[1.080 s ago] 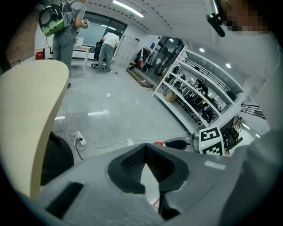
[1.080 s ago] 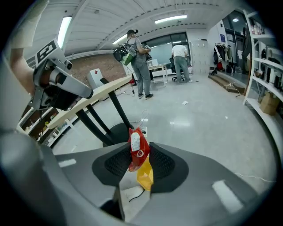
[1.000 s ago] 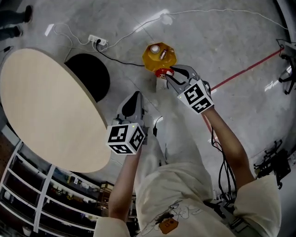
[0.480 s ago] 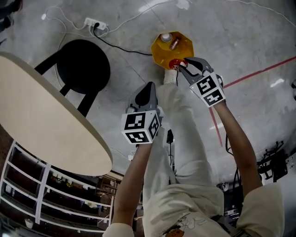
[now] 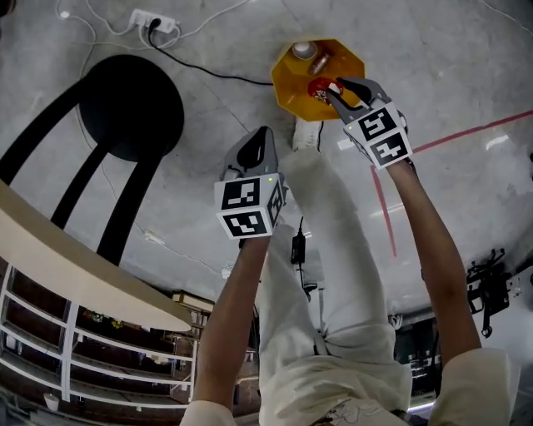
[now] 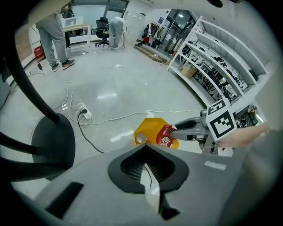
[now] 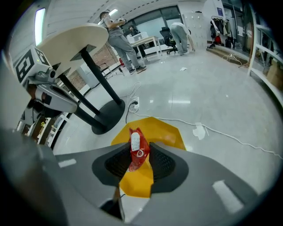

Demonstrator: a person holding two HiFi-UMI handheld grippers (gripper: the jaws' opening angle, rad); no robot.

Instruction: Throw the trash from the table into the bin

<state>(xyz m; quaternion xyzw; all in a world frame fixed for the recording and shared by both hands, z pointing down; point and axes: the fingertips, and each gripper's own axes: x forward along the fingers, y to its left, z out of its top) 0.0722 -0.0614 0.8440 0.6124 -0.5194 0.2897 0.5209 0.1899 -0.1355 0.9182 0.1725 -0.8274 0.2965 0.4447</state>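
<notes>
1. Now the right hand-held gripper (image 5: 331, 86) is clenched on a red packet (image 5: 319, 86). In the right gripper view its pads press the packet's sides, and the packet stands upright between them.
2. The packet hangs over the yellow bin (image 5: 287, 83), above the rim on the side nearest the person. The bin stands on the grey floor (image 5: 466, 50).
3. A pale cylinder (image 5: 304, 50) lies inside the bin. I cannot tell whether it is a can or a cup.
4. The left hand-held gripper (image 5: 261, 136) is clenched with nothing in it. It points down at the floor beside the person's trouser leg (image 5: 333, 250), apart from the bin.
5. The counter (image 5: 83, 262) shows only as a pale edge at the left of the head view, well apart from the bin. Its round black base (image 5: 133, 96) sits on the floor to the left of the bin.
6. A power strip (image 5: 154, 21) lies beyond the base, and a black cable (image 5: 221, 76) runs from it toward the bin.
7. A red line (image 5: 466, 133) crosses the floor on the right, past the right hand-held gripper.
8. White shelving (image 5: 50, 333) shows below the counter edge.
</notes>
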